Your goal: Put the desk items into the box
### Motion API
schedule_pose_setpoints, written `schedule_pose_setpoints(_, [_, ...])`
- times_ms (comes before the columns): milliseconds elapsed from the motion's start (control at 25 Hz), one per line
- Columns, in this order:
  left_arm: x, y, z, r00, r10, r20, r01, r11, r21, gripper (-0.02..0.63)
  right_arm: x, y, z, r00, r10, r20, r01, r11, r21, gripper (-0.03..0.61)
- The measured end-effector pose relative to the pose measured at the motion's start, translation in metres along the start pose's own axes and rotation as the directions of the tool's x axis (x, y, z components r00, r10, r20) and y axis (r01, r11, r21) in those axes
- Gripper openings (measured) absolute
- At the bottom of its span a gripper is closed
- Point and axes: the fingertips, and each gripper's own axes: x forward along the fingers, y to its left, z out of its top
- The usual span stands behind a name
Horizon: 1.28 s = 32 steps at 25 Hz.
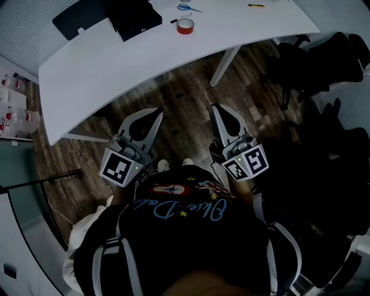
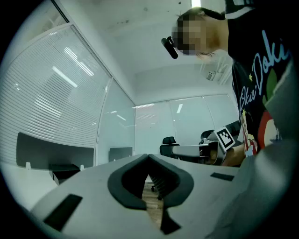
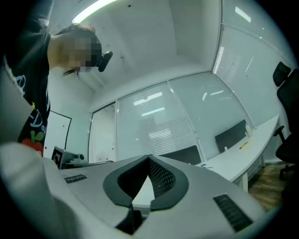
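Left gripper idling low, fingers pressing together, gripping nothing. Box sitting on bench, far ahead of these fingers. Tape and scissors lying far ahead, between both grippers. Right gripper also closed, empty. Pen lying ahead-right, long axis crossing its reach. The right is probably the nearer for the pen.

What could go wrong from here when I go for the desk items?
Both the left tool and right tool are shut, so they could knock the red tape roll rather than grip it. The scissors lie flat and far across the desk, likely a stretch and a slippery pick.
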Motion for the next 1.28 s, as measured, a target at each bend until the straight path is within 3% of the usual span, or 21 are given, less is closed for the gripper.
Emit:
schedule_pose_setpoints(480, [0.03,-0.025,0.005,1.0,-0.015,0.008,0.015,1.0,0.006,-0.008,-0.014,-0.023,0.008,1.0,0.019,0.007,-0.019,1.0,-0.01,0.011])
schedule_pose_setpoints(800, [0.026,-0.039,0.002,0.999,0.036,-0.016,-0.036,0.999,0.015,-0.008,-0.019,-0.031,-0.002,0.998,0.055,-0.027,-0.056,0.998,-0.013,0.011])
schedule_pose_setpoints(1040, [0.02,-0.034,-0.005,0.997,0.061,-0.05,-0.059,0.998,0.035,-0.008,-0.012,-0.029,-0.012,0.996,0.085,-0.036,-0.084,0.996,0.01,0.011])
schedule_pose_setpoints(1280, [0.028,0.004,-0.014,0.999,0.05,-0.015,-0.05,0.999,-0.013,-0.008,0.004,-0.03,-0.017,0.996,0.061,-0.067,-0.063,0.998,-0.029,0.011])
